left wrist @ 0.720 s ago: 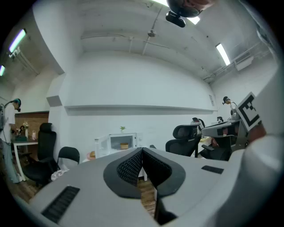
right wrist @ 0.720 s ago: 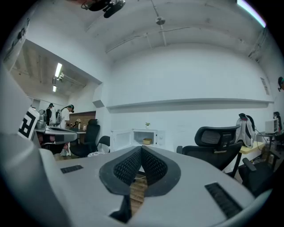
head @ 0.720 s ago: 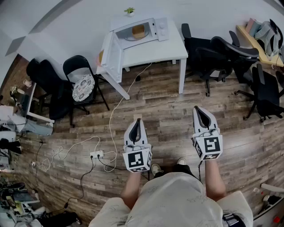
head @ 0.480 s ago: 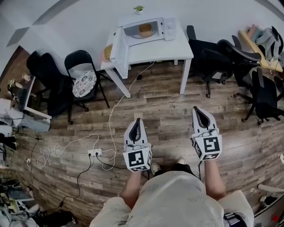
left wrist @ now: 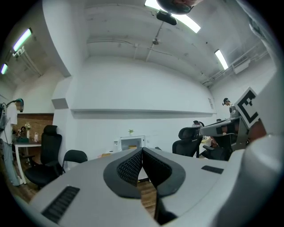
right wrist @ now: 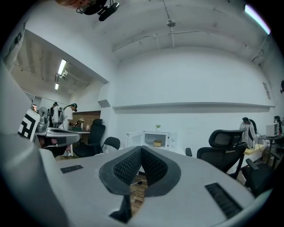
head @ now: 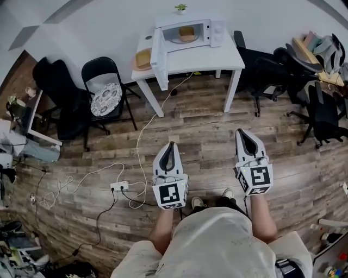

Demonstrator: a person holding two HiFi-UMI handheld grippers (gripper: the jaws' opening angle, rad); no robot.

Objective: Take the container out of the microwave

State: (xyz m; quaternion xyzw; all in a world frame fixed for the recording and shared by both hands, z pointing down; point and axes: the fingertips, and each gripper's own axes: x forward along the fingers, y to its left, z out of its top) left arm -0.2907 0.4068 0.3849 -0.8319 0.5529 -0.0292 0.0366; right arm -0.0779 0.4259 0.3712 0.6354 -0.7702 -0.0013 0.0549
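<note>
**A:** Where's the container?

**B:** The container (head: 187, 33) is inside the microwave (head: 216, 33), on the round plate in there. The door (head: 159, 53) is swung wide open to the left.

**A:** Anything changed from a moment ago?

**B:** Only the view. Before, the microwave and the table (head: 206, 57) sat further left in the head view and looked skewed. Now they're nearer the middle and squarer. The container hasn't left the microwave, and the door is open as before. Both grippers are in the same spots in the view.

**A:** What does the container look like?

**B:** Small, tan-yellow, low and rounded like a bowl. It's too far off to see more. In the right gripper view it shows as a little yellow shape in the lit opening.

**A:** And around it?

**B:** A small plant (head: 180, 8) stands on top of the microwave. A flat tan thing (head: 143, 57) lies on the table just left of the door. A black folding chair (head: 106, 100) with a patterned cushion is to the left, and office chairs (head: 272, 70) are to the right.

**A:** The grippers?

**B:** They're well back from the table, over the wooden floor (head: 201, 136). The left gripper (head: 171, 145) has its jaws pressed together on nothing. The right gripper (head: 241, 132) is the same, with its jaws meeting at the tips and nothing between them.
</note>
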